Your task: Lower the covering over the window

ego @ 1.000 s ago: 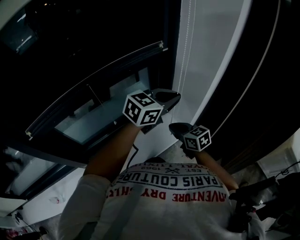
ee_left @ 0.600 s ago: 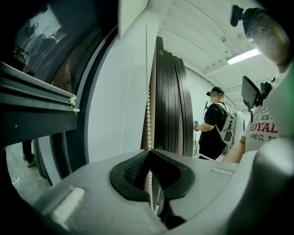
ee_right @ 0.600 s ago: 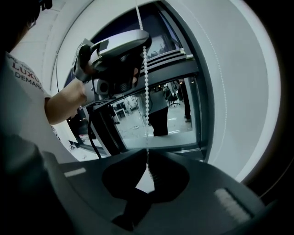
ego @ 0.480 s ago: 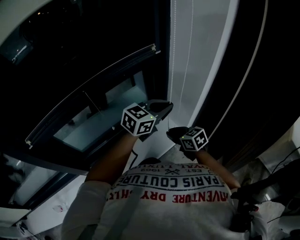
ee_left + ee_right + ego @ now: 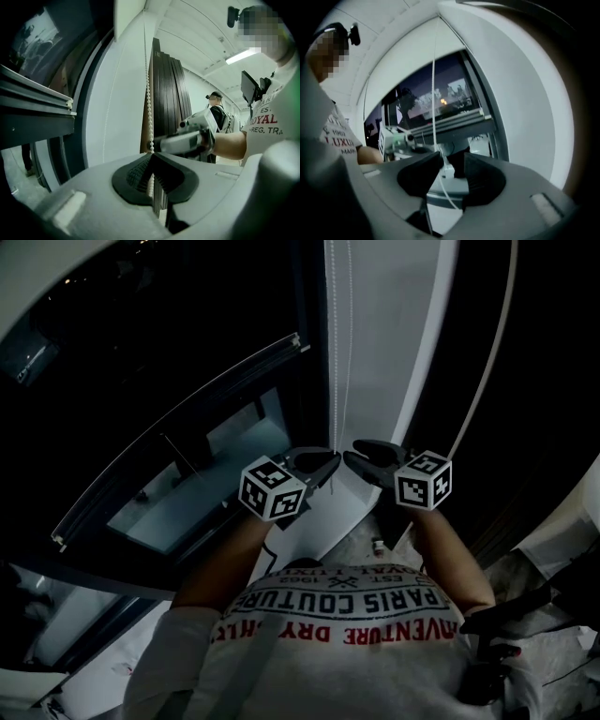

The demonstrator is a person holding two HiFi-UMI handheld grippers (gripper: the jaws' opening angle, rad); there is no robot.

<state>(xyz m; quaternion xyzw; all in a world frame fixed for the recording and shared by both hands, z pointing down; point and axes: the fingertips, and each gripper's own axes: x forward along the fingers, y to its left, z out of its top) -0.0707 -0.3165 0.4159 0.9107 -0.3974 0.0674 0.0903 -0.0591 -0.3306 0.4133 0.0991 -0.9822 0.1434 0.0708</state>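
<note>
At window's right edge, against white wall point(image 5: 389, 352): chain point(image 5: 331, 343) hanging straight down as two thin strands, reaching both grippers.

Left gripper point(image 5: 328, 458): clenched on chain. Own view confirms it: jaws point(image 5: 152, 155) together, beaded strand point(image 5: 149, 93) dropping into the seam between pads and pinched there. Pointing roughly level, toward the wall.

Right gripper point(image 5: 357, 455): released, jaws just been opening. Own view shows pads point(image 5: 452, 161) well apart, a thin strand point(image 5: 434, 93) running down through the gap, pressed by neither pad. Sits just right of left gripper, about level with it, tips nearly meeting, chain between the two.

Window point(image 5: 450, 98): glass uncovered where visible, night lights showing through. Grey rail point(image 5: 457, 123) crossing it horizontally; same rail point(image 5: 178, 427) seen as a long diagonal bar from the head view, left of both grippers. Cannot tell whether rail belongs to covering or to frame. Covering itself not clearly made out in any view.

Right of chain, from left gripper view: stack of dark upright panels point(image 5: 171, 98). Second person point(image 5: 218, 112) standing far back.
</note>
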